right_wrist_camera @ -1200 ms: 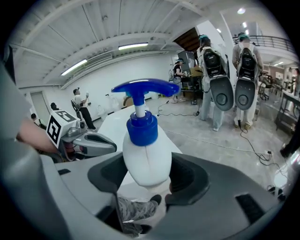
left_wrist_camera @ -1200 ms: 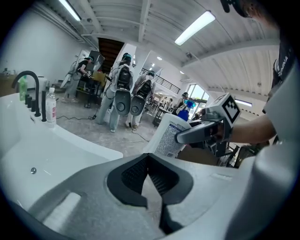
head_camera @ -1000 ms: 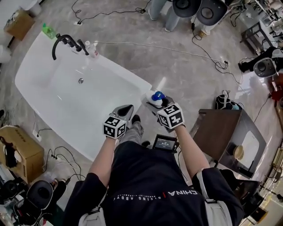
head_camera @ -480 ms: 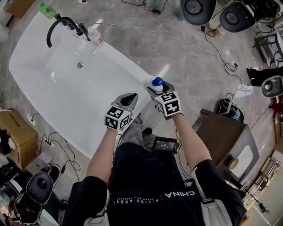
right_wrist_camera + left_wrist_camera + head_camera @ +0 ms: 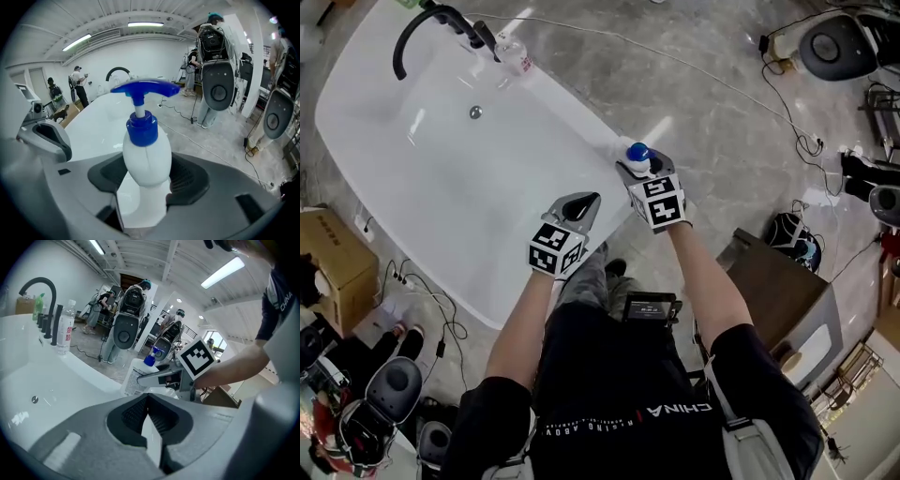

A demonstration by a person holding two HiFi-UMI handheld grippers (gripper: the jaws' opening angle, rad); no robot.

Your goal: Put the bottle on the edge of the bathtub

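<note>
A white pump bottle (image 5: 636, 157) with a blue pump head stands upright between the jaws of my right gripper (image 5: 643, 174), which is shut on its body. It hangs over the near right rim of the white bathtub (image 5: 581, 122); whether its base touches the rim is hidden. The right gripper view shows the bottle (image 5: 146, 159) pressed between the dark pads (image 5: 187, 180), with the tub (image 5: 98, 126) beyond. My left gripper (image 5: 581, 206) is shut and empty, over the tub's near edge to the left. From the left gripper view the bottle (image 5: 135, 377) is ahead.
A black faucet (image 5: 431, 23) and a clear water bottle (image 5: 514, 58) stand at the tub's far end, with the drain (image 5: 475, 112) below them. A cardboard box (image 5: 333, 272) and cables lie left of the tub. A brown table (image 5: 769, 281) is at the right.
Both grippers have moved forward toward the tub's near right rim, the right one carrying the bottle. The head view has shifted closer over the tub.
</note>
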